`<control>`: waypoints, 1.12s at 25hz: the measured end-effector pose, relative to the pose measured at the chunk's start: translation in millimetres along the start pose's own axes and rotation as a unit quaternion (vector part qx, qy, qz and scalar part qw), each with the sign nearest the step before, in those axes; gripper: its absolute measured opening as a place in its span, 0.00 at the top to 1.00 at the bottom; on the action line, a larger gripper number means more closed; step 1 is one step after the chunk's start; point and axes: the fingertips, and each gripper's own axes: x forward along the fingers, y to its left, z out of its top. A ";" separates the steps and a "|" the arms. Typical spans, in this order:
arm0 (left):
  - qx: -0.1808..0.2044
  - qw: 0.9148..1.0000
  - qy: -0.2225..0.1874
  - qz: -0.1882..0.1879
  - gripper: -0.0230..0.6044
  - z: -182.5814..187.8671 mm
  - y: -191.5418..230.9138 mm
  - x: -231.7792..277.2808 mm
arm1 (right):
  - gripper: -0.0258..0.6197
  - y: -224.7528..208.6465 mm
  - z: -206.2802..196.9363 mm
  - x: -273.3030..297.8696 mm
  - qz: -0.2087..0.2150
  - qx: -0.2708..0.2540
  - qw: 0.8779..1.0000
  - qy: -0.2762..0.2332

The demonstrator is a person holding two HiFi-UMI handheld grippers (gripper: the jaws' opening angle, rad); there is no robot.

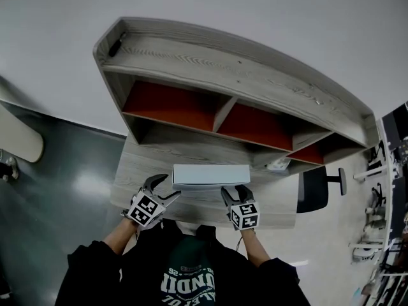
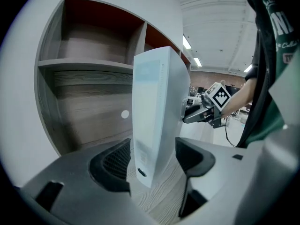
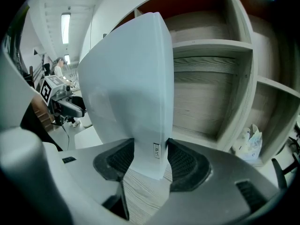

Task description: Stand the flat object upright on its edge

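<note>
The flat white box [image 1: 210, 174] stands upright on its long edge on the wooden desk [image 1: 153, 164], directly in front of the shelf unit [image 1: 255, 81] and parallel to it.

The right gripper [image 3: 150, 161] clamps the box end: both pads press on its faces. The left gripper [image 2: 152, 158] has its jaws apart; the other box end stands between them with a gap at the pads.

A small label on the box is too small to read. A pale item [image 3: 248, 142] in the shelf unit's lower right compartment cannot be identified.

A grey floor [image 1: 57, 171] lies left of the shelf unit, and a dark chair [image 1: 315, 190] stands to its right.
</note>
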 end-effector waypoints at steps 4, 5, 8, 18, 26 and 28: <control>0.009 0.999 -0.012 -0.034 0.45 12.1 -0.5 2.7 | 0.59 -0.6 0.0 0.2 -0.001 0.000 1.000 0.003; 0.008 0.999 -0.015 -0.044 0.43 15.0 -0.4 3.5 | 0.59 -0.6 -0.2 0.4 -0.002 0.000 1.000 0.003; 0.015 0.997 -0.015 -0.075 0.41 20.4 0.3 6.3 | 0.59 -0.3 -1.6 0.5 -0.002 -0.001 1.000 0.007; 0.076 0.978 0.007 -0.192 0.41 33.6 -5.9 10.6 | 0.63 -1.8 -8.6 1.2 -0.005 -0.006 1.000 0.025; 0.110 0.965 0.015 -0.240 0.44 39.8 -10.6 21.2 | 0.64 -3.5 -9.0 3.3 -0.010 0.000 0.999 0.031; 0.109 0.962 0.014 -0.249 0.44 39.8 -11.2 22.3 | 0.65 -3.3 -9.1 4.1 -0.010 0.000 0.999 0.034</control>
